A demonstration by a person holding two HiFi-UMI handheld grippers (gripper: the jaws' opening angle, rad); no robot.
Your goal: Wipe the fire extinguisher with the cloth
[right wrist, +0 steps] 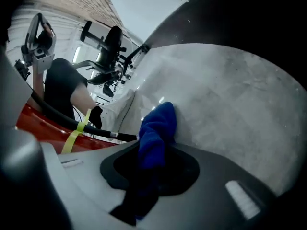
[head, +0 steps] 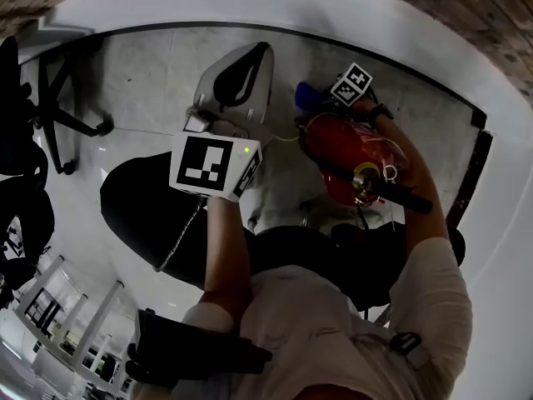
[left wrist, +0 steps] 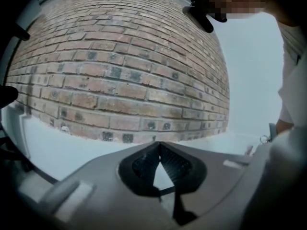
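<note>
A red fire extinguisher [head: 340,158] with a black hose and brass gauge stands on the grey floor just ahead of the person's body. My right gripper [head: 312,98] is at its far upper side, shut on a blue cloth [head: 305,95]. In the right gripper view the blue cloth [right wrist: 156,131] bulges out between the jaws of the right gripper [right wrist: 156,145], with the extinguisher's red body [right wrist: 36,126] and a yellow tag [right wrist: 76,131] to the left. My left gripper [head: 260,52] is held up left of the extinguisher, apart from it. The left gripper [left wrist: 159,147] points at a brick wall, tips together and empty.
A black office chair [head: 50,98] stands at the far left on the grey floor [head: 141,82]. A dark rounded shape [head: 141,207] lies below the left gripper. A white curved wall base [head: 275,7] and brick wall [left wrist: 120,71] bound the far side. White shelving [head: 67,315] shows at lower left.
</note>
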